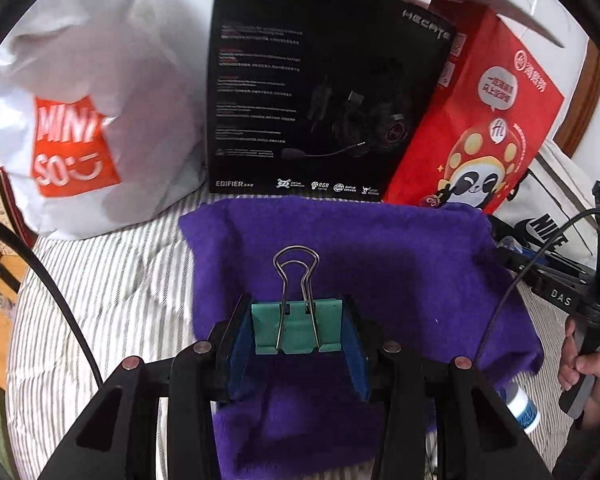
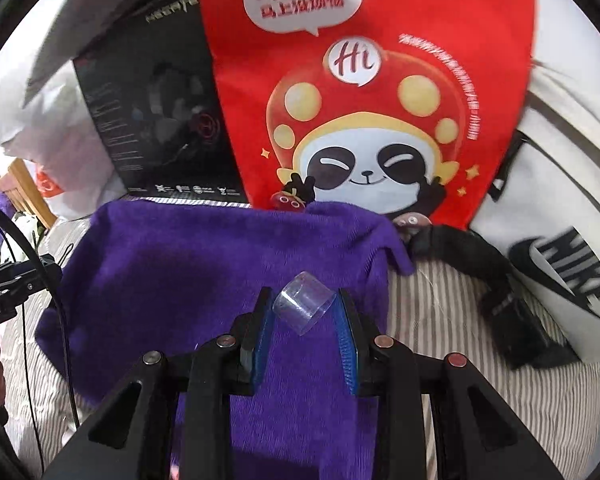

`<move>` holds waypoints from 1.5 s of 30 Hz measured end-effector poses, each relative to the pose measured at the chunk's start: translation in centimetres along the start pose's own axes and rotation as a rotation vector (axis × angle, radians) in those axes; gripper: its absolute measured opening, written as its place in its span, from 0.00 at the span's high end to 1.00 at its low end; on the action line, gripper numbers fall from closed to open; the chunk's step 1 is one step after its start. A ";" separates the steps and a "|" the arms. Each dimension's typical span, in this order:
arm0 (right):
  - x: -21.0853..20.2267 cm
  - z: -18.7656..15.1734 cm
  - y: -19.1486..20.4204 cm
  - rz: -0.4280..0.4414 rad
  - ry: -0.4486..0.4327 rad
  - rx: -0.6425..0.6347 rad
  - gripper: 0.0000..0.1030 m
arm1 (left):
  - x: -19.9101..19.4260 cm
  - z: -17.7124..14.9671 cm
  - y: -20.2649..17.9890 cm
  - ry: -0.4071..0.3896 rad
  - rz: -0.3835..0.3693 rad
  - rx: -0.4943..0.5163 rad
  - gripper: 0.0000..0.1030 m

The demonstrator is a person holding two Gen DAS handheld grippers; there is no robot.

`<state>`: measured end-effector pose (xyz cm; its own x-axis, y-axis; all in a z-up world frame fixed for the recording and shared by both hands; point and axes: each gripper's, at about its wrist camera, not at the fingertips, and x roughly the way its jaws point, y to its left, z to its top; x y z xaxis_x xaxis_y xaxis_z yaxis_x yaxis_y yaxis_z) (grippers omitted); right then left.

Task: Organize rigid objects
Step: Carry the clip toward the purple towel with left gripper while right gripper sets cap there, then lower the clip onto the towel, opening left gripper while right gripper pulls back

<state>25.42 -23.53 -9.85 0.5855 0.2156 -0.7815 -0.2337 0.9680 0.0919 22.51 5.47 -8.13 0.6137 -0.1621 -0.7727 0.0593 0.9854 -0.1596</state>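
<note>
Clearly both grippers carry a small item over the purple fleece cloth (image 1: 360, 264) spread on the striped bed sheet (image 1: 112, 280). The left gripper (image 1: 298, 330) has its jaws closed about halfway onto the flat sides of a teal metal binder clip (image 1: 298, 330), whose wire handles point toward 12 o'clock. The right gripper (image 2: 305, 312) pinches a small clear plastic cup (image 2: 305, 305), tilted, its rim leaning toward 10 o'clock; the jaws are about as narrow.

To do the step well, each piece likely wants lowering until it touches the cloth before the jaws part, since the thin cup may roll if dropped tilted. Levelling it first, and keeping the two items apart, would help.

The left view alone shows a white Miniso plastic bag (image 1: 84, 120) at 10 o'clock and the person's right hand (image 1: 588, 372) at 4 o'clock. The right view alone shows the white Nike bag (image 2: 568, 216) clearly, plus a black strap (image 2: 476, 256) at 3 o'clock. Both show the black headset box (image 1: 312, 80) and red panda paper bag (image 2: 364, 92).
</note>
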 end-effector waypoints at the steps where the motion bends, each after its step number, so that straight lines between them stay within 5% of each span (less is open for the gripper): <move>1: 0.9 0.4 0.0 -0.002 0.016 -0.001 0.71 | 0.6 0.3 -0.1 0.007 0.005 0.005 0.61; 17: 7.3 1.4 0.2 -0.032 0.179 -0.022 0.70 | 3.8 1.1 0.4 0.051 0.004 0.007 0.61; 20: 7.7 1.8 0.2 -0.026 0.190 -0.031 0.61 | 4.1 1.1 0.3 0.056 0.001 0.008 0.61; 23: 7.5 1.4 0.2 -0.026 0.195 -0.038 0.46 | 4.7 1.2 0.1 0.068 0.003 0.005 0.61; 45: 0.5 -1.3 0.1 -0.011 0.144 -0.042 0.43 | 8.8 2.3 -1.0 0.137 0.064 0.025 0.62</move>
<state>24.65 -23.50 -11.06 0.4716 0.1809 -0.8631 -0.2616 0.9634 0.0590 29.63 3.16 -13.35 0.5038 -0.1024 -0.8577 0.0442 0.9947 -0.0928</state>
